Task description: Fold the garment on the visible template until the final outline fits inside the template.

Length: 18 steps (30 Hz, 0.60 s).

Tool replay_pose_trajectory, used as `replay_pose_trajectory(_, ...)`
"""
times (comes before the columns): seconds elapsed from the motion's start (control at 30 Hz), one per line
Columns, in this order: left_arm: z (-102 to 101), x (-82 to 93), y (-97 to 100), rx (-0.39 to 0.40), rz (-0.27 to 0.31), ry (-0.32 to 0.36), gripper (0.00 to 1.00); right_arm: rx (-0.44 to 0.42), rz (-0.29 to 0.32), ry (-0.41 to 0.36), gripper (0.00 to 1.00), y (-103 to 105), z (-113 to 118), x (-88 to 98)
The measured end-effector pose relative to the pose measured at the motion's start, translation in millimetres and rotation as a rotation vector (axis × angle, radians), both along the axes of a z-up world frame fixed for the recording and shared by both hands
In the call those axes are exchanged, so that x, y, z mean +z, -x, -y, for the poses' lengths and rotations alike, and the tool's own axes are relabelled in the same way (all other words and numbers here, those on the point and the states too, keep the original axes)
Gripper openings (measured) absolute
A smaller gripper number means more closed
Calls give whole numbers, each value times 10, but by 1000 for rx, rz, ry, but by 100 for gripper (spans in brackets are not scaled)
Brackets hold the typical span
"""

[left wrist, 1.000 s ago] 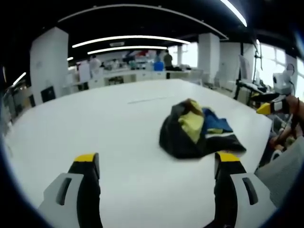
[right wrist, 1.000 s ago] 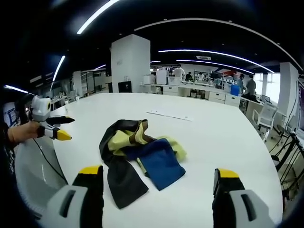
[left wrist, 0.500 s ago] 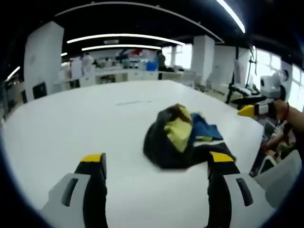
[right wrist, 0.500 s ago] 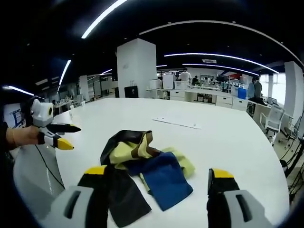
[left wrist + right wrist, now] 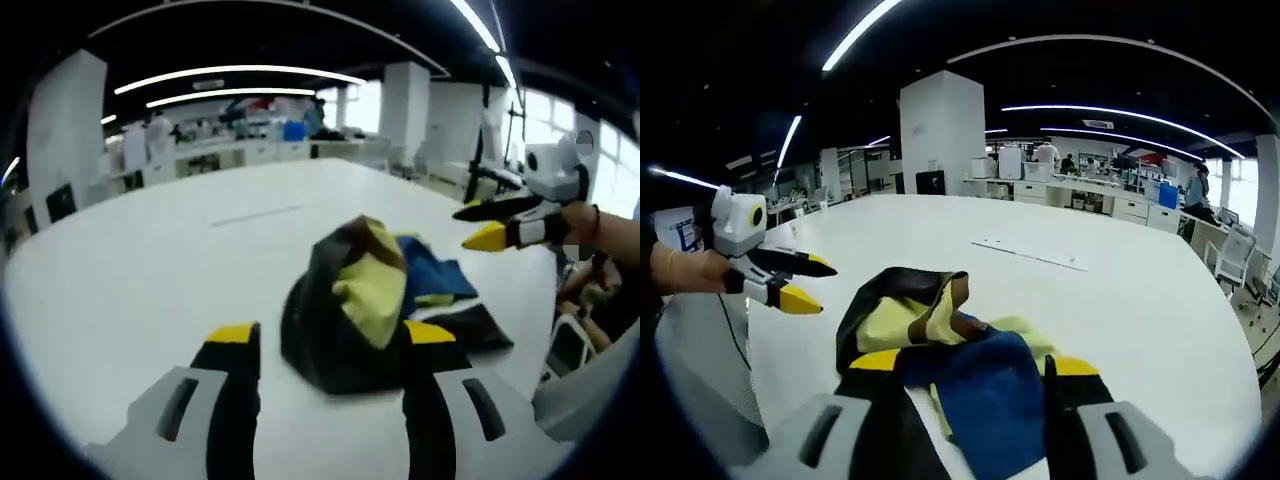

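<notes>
- The garment (image 5: 365,300) lies crumpled in a heap on the white desk (image 5: 150,270), near the desk's edge on the person's side. It shows black, yellow and blue panels; it is not spread flat.
- No template outline can be made out under or around the garment. A thin pale strip (image 5: 1030,253) lies on the desk well beyond the heap; whether it belongs to a template cannot be told.
- Left tool (image 5: 325,350): released, jaws standing apart, nothing between them. The garment's black near edge sits just ahead of and between the jaw tips; contact cannot be confirmed.
- Right tool (image 5: 965,368): released, jaws apart, nothing clamped. The blue panel (image 5: 985,400) lies directly ahead, between the jaw tips, and appears to reach them.
- Governing relation: the two tools face the heap from opposite sides, with the garment between them. In the right gripper view the left tool (image 5: 790,285) hovers at the left, just beside the black portion.
- Long axis: the heap appears to run roughly from one tool to the other, black end toward the left tool, blue end toward the right tool.
- Judgement: both tools are about equally near. The fold has not begun; the garment must first be opened out.
</notes>
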<state>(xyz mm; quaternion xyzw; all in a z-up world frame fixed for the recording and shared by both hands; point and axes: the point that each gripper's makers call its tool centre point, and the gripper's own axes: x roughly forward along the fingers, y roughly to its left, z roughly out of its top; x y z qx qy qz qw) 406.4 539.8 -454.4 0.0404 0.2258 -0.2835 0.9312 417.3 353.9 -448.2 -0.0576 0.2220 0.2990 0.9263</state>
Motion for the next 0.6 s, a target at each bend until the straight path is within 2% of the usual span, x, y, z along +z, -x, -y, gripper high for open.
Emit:
replay_pose_trajectory(0.23, 62, -6, -231, -28, 18, -6, 46, 38, -30, 15, 51, -199, -113, -183)
replay_pose_trajectory(0.43, 132, -48, -391, -61, 14, 0, 38, 44, -56, 40, 48, -395, -74, -297)
replay_pose_trajectory(0.6, 228, -83, -489, -91, 0, 11, 31, 50, -91, 48, 37, -561, -52, -399)
